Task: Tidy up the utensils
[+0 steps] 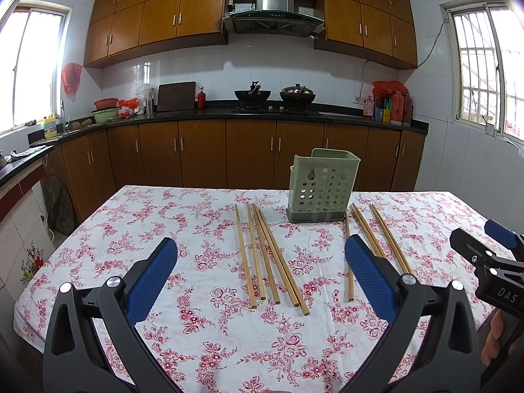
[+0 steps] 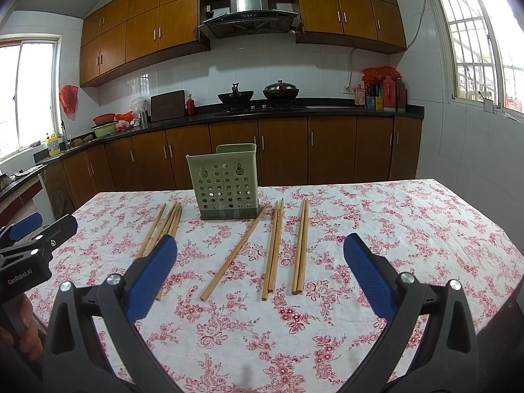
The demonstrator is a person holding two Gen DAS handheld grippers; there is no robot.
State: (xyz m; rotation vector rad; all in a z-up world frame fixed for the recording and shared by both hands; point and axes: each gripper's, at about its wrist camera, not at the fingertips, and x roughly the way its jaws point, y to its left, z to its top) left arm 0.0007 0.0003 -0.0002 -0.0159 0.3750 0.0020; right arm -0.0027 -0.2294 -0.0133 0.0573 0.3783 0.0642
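Nothing is yet being counted as done: every chopstick in view is lying loose on the floral tablecloth [image 1: 203, 222], and all of them are still to be gathered, by this reading, into the green utensil holder [image 2: 222, 181].

The holder is being used as the landmark. It is standing upright near the far edge of the table, its perforated wall turned toward the cameras. Its inside is hidden from both views, and nothing is seen rising above its rim, so it is being judged empty, though this cannot be confirmed.

To the left of the holder, a fanned group of five chopsticks [image 1: 265, 255] is lying with tips pointing toward it. To its right, a single slanted chopstick [image 2: 234, 255] is reaching up to the holder's base corner; beyond that, one pair [image 2: 273, 249] and then another pair [image 2: 301, 245] are lying side by side.

The left gripper [image 1: 262, 275] is being held with its blue fingers wide apart, above the left group, gripping nothing. The right gripper [image 2: 260, 271] is likewise being held spread, empty, over the chopsticks right of the holder.
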